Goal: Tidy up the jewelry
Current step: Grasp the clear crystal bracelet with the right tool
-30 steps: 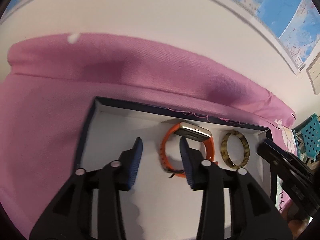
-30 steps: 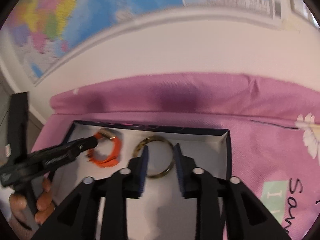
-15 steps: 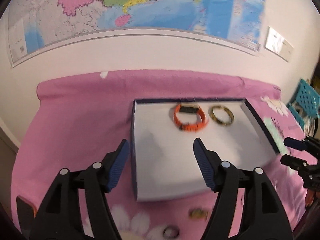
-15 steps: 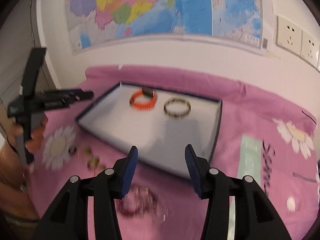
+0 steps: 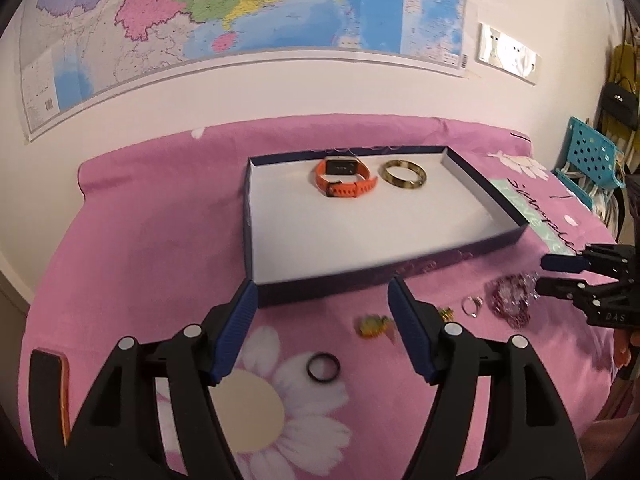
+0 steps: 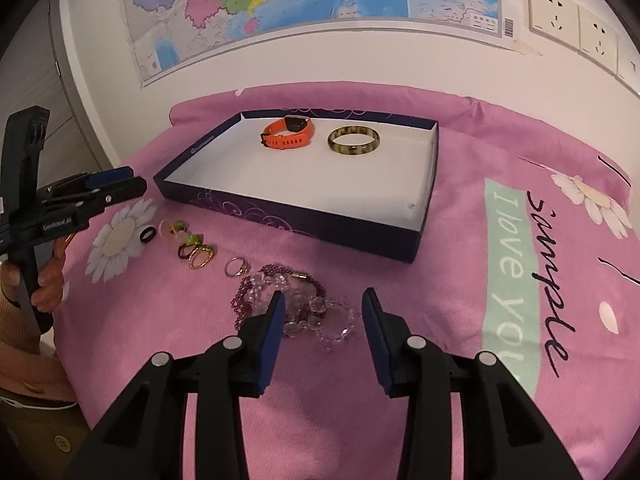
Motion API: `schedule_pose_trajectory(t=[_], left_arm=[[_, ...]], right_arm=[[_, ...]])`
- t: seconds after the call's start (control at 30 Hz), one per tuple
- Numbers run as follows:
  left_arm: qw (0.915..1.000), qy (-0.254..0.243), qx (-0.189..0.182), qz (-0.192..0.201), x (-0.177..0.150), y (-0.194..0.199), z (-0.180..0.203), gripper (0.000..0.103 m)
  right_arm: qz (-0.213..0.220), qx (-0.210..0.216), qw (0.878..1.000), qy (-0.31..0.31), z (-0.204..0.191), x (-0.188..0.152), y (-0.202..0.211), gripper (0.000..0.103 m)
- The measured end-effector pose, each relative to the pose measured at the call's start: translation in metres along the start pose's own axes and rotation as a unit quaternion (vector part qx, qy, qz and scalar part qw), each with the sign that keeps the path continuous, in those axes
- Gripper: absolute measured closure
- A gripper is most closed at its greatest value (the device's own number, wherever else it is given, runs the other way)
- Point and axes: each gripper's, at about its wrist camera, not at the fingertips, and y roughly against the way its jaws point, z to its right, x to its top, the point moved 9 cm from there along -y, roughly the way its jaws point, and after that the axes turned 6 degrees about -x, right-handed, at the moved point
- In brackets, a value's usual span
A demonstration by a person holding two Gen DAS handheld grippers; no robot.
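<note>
A dark blue box (image 5: 400, 270) (image 6: 288, 216) with a white floor holds an orange watch (image 5: 344, 179) (image 6: 289, 133) and a mottled bangle (image 5: 403, 174) (image 6: 353, 141) near its far wall. On the pink cloth in front lie a black ring (image 5: 323, 366) (image 6: 147, 235), green and gold rings (image 6: 192, 246) (image 5: 374, 325), a thin ring (image 6: 236, 267) (image 5: 472, 305) and a heap of clear and purple bead bracelets (image 6: 296, 304) (image 5: 512, 300). My left gripper (image 5: 322, 332) is open and empty above the black ring. My right gripper (image 6: 322, 330) is open and empty just before the bead heap.
The pink cloth (image 6: 500, 280) with daisy prints and lettering covers the table up to a white wall with a map (image 5: 240, 4). A dark and orange object (image 5: 50, 384) lies at the left edge. A blue perforated crate (image 5: 592, 160) stands far right.
Both grippers have pulled back and up from inside the box to the near side of the table. The loose rings and bead bracelets have come into view. Both jaws have opened wider.
</note>
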Motion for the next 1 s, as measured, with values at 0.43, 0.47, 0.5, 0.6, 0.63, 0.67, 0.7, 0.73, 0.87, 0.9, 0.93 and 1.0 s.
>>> schedule_pose_trajectory(t=[0.43, 0.47, 0.5, 0.6, 0.63, 0.67, 0.7, 0.73, 0.87, 0.9, 0.93, 1.0], left_arm=[[0.9999, -0.005, -0.011, -0.011, -0.022, 0.001, 0.015, 0.034], [0.9999, -0.005, -0.011, -0.012, -0.023, 0.001, 0.015, 0.034], [0.9999, -0.004, -0.011, -0.012, -0.024, 0.001, 0.015, 0.034], [0.9998, -0.004, -0.013, -0.014, -0.025, 0.001, 0.016, 0.034], [0.9998, -0.004, -0.014, -0.014, -0.025, 0.001, 0.017, 0.034], [0.9998, -0.004, -0.013, -0.014, -0.026, 0.001, 0.017, 0.034], [0.9998, -0.004, -0.014, -0.015, -0.026, 0.001, 0.017, 0.034], [0.9998, -0.004, -0.015, -0.016, -0.027, 0.0, 0.018, 0.034], [0.9997, 0.0, -0.016, -0.018, -0.028, -0.001, 0.016, 0.034], [0.9997, 0.002, -0.016, -0.019, -0.029, -0.001, 0.016, 0.034], [0.9997, 0.002, -0.016, -0.019, -0.029, -0.002, 0.016, 0.034], [0.9997, 0.0, -0.017, -0.019, -0.03, -0.001, 0.017, 0.034]], right_arm=[[-0.008, -0.034, 0.998, 0.048, -0.011, 0.002, -0.015, 0.064], [-0.008, -0.033, 0.998, 0.049, -0.011, 0.003, -0.015, 0.064], [-0.007, -0.035, 0.998, 0.05, -0.012, 0.004, -0.015, 0.064], [-0.008, -0.038, 0.997, 0.064, -0.015, 0.005, -0.016, 0.066], [-0.013, -0.037, 0.997, 0.066, -0.016, 0.005, -0.019, 0.067], [-0.017, -0.034, 0.997, 0.066, -0.017, 0.004, -0.022, 0.073], [-0.015, -0.033, 0.997, 0.068, -0.017, 0.004, -0.022, 0.077], [-0.015, -0.032, 0.997, 0.07, -0.018, 0.004, -0.022, 0.079], [-0.014, -0.028, 0.997, 0.066, -0.017, 0.004, -0.018, 0.094], [-0.013, -0.026, 0.997, 0.064, -0.017, 0.004, -0.017, 0.095], [-0.012, -0.023, 0.998, 0.063, -0.018, 0.004, -0.016, 0.095], [-0.009, -0.015, 0.998, 0.057, -0.018, 0.005, -0.013, 0.095]])
